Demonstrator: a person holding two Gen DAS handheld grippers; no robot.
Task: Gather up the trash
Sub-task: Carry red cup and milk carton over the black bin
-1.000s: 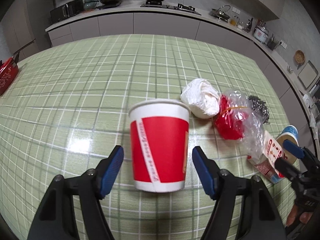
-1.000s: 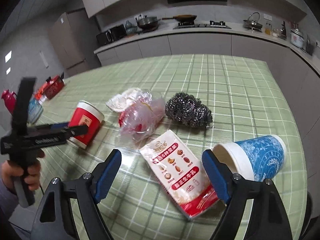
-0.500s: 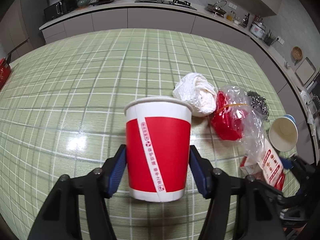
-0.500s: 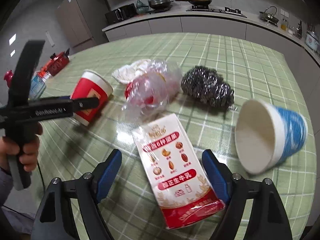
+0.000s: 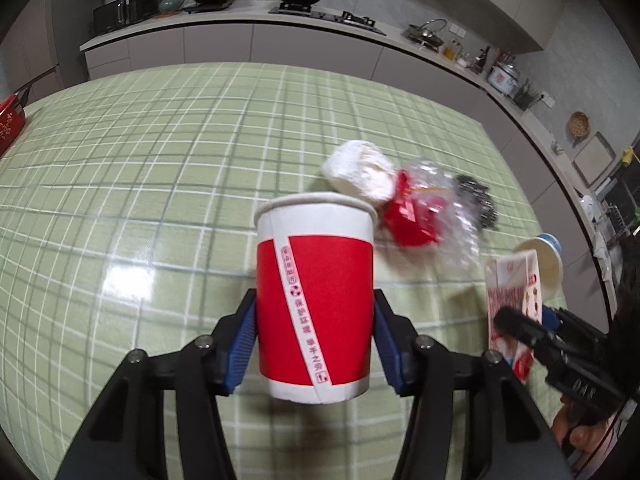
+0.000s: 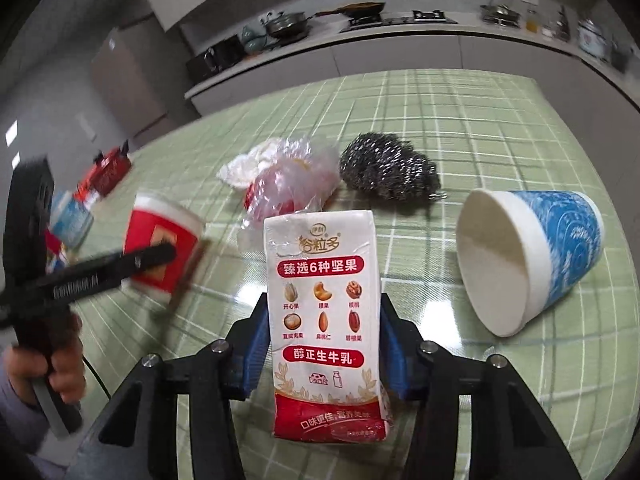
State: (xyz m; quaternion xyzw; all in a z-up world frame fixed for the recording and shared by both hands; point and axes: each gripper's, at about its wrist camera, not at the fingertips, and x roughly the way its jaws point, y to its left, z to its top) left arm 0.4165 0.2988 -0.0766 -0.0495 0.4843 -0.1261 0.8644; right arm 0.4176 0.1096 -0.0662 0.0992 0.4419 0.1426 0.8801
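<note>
A red-and-white paper cup (image 5: 316,280) stands upright between the blue pads of my left gripper (image 5: 315,344). The jaws are closing and both pads press its sides; it hangs clear of the green checked tablecloth (image 5: 160,160). My right gripper (image 6: 322,344) has its jaws closing on a white-and-red milk carton (image 6: 322,300), pads pressing both edges. In the right wrist view the red cup (image 6: 160,240) shows blurred at the left. On the cloth lie a white crumpled tissue (image 5: 360,176), a clear plastic bag (image 5: 420,212) with red inside, a steel scourer (image 6: 388,170) and a blue cup (image 6: 532,256) on its side.
A kitchen counter (image 5: 240,24) with pans and a hob runs behind the table. A red box (image 6: 106,170) and a small blue-white container (image 6: 72,216) sit at the table's left end. A person's hand (image 6: 60,360) holds the left gripper's handle.
The left jaws closed from wide open onto the red cup, which now sits higher. The right jaws closed on the carton, which went from lying flat to standing between them.
</note>
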